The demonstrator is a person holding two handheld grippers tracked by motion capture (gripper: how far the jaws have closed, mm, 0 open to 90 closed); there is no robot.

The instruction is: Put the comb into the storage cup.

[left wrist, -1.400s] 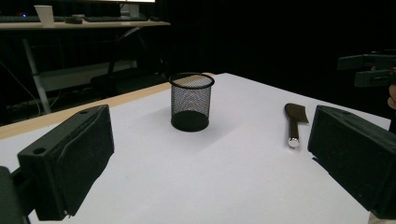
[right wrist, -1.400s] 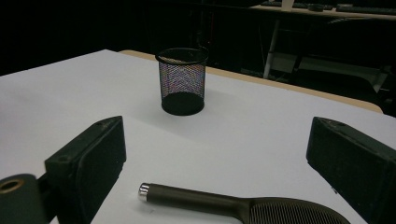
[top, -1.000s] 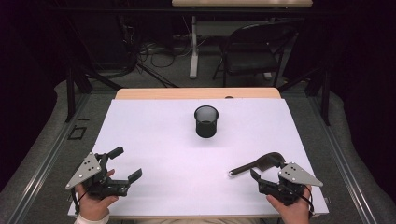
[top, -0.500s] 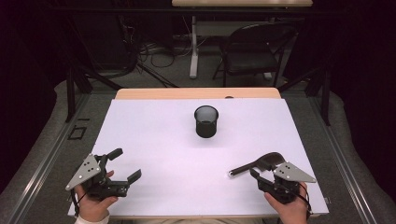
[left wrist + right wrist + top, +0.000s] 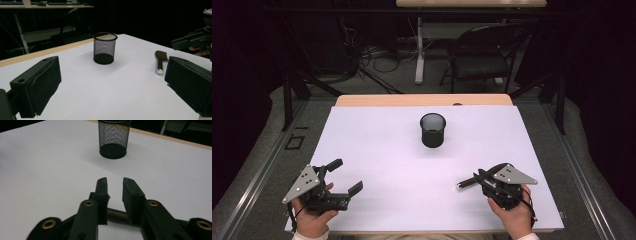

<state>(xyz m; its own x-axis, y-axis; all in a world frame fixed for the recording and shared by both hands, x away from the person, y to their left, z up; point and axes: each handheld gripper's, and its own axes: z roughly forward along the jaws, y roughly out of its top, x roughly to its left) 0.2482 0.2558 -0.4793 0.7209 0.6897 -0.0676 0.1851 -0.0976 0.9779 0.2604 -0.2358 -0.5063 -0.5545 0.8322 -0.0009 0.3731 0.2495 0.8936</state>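
Note:
A black mesh cup [image 5: 433, 130] stands upright at the table's middle, also in the left gripper view [image 5: 105, 48] and the right gripper view [image 5: 114, 138]. A dark tool with a metal end [image 5: 466, 183] lies at the front right [image 5: 160, 62]. My right gripper [image 5: 481, 176] is over its near end. Its jaws have just been closing and stand a narrow gap apart [image 5: 115, 181]. The tool's shaft [image 5: 117, 215] crosses low near their base, and nothing sits between the tips. My left gripper [image 5: 346, 175] rests at the front left, wide open and holding nothing [image 5: 112, 85].
A white sheet [image 5: 377, 150] covers the table, with a wooden strip [image 5: 422, 100] along the far edge. A chair [image 5: 482, 55] and desk legs stand on the floor beyond. A hand holds each gripper at the near edge.
The right gripper's jaws have drawn close together and it has slid a little left over the tool's near end. The left gripper and the cup have stayed put.

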